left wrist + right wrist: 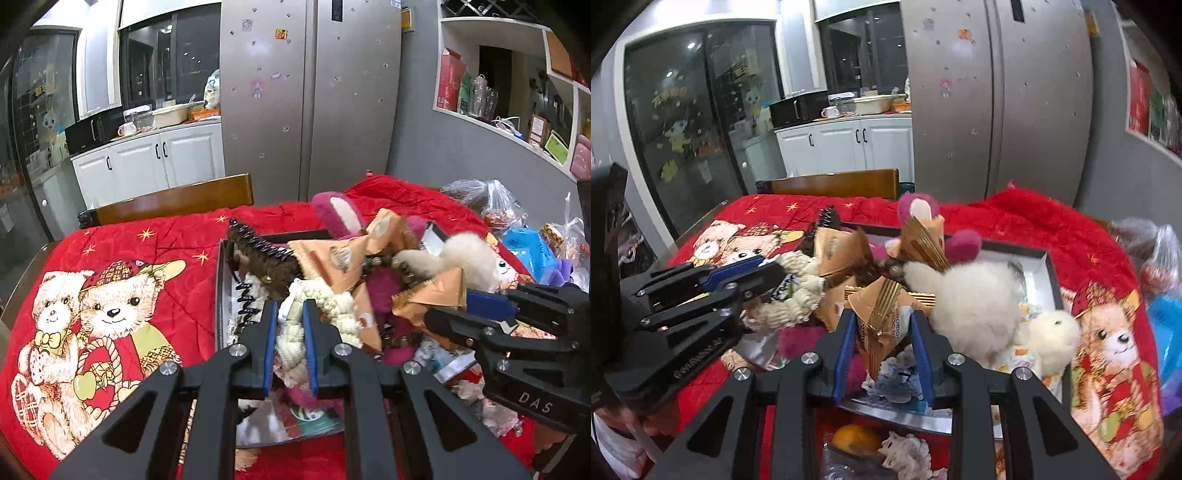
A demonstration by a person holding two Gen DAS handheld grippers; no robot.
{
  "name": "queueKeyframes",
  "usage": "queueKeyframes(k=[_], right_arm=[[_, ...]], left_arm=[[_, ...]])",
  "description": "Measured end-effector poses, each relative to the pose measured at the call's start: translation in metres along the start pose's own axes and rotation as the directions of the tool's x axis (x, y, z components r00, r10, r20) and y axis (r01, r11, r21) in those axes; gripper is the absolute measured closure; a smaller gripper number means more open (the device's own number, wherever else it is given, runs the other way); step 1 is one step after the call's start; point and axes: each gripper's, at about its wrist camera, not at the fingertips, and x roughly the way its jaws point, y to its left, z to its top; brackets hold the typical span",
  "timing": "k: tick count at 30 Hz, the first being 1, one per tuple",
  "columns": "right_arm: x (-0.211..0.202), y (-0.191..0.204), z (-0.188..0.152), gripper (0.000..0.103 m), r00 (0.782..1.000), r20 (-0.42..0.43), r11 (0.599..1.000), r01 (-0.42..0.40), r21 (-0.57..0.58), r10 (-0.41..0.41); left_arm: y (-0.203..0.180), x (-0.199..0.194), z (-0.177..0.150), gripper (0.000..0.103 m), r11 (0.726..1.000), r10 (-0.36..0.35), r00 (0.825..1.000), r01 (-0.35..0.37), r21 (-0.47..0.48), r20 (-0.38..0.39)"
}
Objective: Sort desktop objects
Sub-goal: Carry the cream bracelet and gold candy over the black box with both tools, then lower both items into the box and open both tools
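Observation:
A black-rimmed tray (222,295) on the red bear blanket is heaped with toys and snacks. My left gripper (290,306) is shut on a cream knitted scrunchie (332,306); it also shows in the right wrist view (768,271) on the scrunchie (801,295). My right gripper (882,317) is closed around an orange-gold snack packet (882,314); it shows in the left wrist view (476,310) on that packet (439,291). A white plush toy (975,299) lies to the right. A pink plush (340,214) lies at the back. Black spiral hair ties (255,247) lie at the tray's left.
A wooden chair back (173,201) stands behind the table. Plastic bags (495,206) and a blue pack (532,251) sit at the right. A fridge (310,99) and white cabinets (147,162) are behind. An orange fruit (855,437) lies in front of the tray.

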Motion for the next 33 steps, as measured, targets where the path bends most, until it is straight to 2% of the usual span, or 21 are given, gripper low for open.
queueKeyframes(k=[5,17,21,22,23,24,26,30,33], right_arm=[[0.012,-0.010,-0.007,0.072,0.999,-0.049,1.000,-0.012,0.017,0.013],[0.015,-0.012,-0.008,0.072,0.998,-0.054,1.000,-0.015,0.018,0.016],[0.016,-0.014,-0.007,0.072,0.998,-0.054,1.000,-0.013,0.018,0.014],[0.016,-0.014,-0.007,0.069,0.999,-0.051,1.000,-0.003,0.019,0.004],[0.015,-0.014,-0.007,0.065,0.999,-0.050,1.000,0.002,0.015,-0.001],[0.014,-0.014,-0.006,0.056,0.999,-0.048,1.000,0.008,0.009,-0.008],[0.008,-0.015,-0.003,0.049,1.000,-0.027,1.000,0.000,0.013,0.001],[-0.004,-0.014,0.002,0.037,1.000,0.006,1.000,-0.002,0.003,0.002],[-0.012,-0.015,0.005,0.033,1.000,0.025,1.000,-0.017,0.015,0.017]], left_arm=[[0.003,0.010,-0.006,0.088,1.000,0.004,1.000,-0.004,-0.001,-0.020],[0.001,0.014,-0.009,0.088,1.000,0.013,0.999,-0.012,0.010,-0.045],[-0.002,0.013,-0.009,0.088,0.999,0.028,0.999,-0.027,0.029,-0.031],[-0.003,0.012,-0.009,0.085,0.999,0.038,0.999,-0.037,0.040,-0.024],[-0.004,0.011,-0.009,0.075,0.997,0.049,0.999,-0.048,0.054,-0.022],[-0.005,0.011,-0.008,0.057,0.997,0.051,0.998,-0.049,0.062,-0.023],[-0.006,0.008,-0.007,0.034,0.996,0.052,0.999,-0.051,0.067,-0.013],[-0.003,-0.004,-0.002,0.015,0.997,0.052,0.998,-0.054,0.049,0.043],[-0.002,-0.008,0.000,0.012,0.998,0.045,0.998,-0.047,0.041,0.042]])
